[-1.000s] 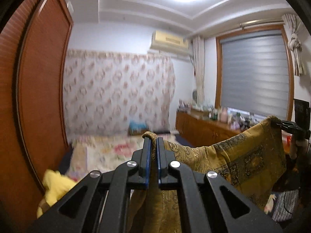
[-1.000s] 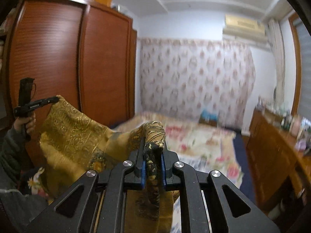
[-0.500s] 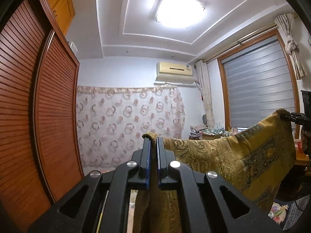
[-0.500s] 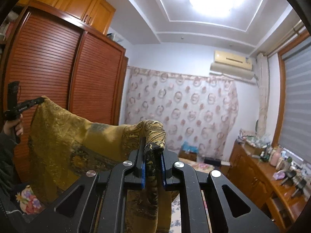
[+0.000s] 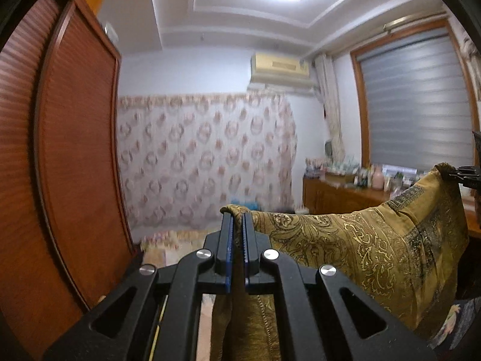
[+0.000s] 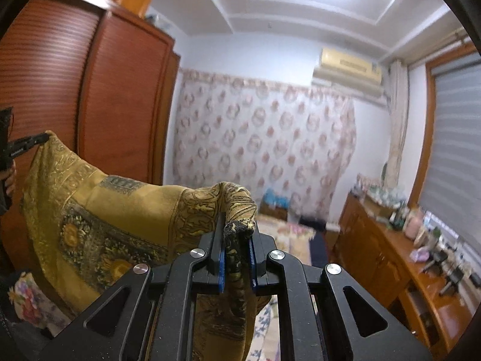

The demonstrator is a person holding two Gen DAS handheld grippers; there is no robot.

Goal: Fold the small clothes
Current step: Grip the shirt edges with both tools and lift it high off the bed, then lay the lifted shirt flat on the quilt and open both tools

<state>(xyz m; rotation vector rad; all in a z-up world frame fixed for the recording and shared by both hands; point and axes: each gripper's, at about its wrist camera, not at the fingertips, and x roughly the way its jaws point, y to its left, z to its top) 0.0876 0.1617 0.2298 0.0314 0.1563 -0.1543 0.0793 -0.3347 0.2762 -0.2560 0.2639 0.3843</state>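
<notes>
A mustard-gold cloth with dark ornate print [image 5: 360,249] hangs in the air, stretched between both grippers. My left gripper [image 5: 236,219] is shut on one top corner, and the cloth drapes down under its fingers. My right gripper [image 6: 237,228] is shut on the other top corner, with a bunched fold sticking up between its blue pads. In the left wrist view the right gripper [image 5: 463,174] shows at the far right edge, pinching the cloth. In the right wrist view the left gripper [image 6: 27,144] shows at the far left, in a person's hand [image 6: 9,177].
A tall wooden wardrobe with slatted doors [image 5: 69,150] stands on the left. A bed with floral bedding [image 6: 288,237] lies below, in front of a patterned curtain [image 5: 204,159]. A wooden dresser crowded with bottles [image 6: 399,249] runs along the right wall under a window blind.
Both views rose toward the ceiling half a second ago and have dropped again; the bed edge is back in sight. The cloth stays gripped at both corners and hangs spread between the grippers.
</notes>
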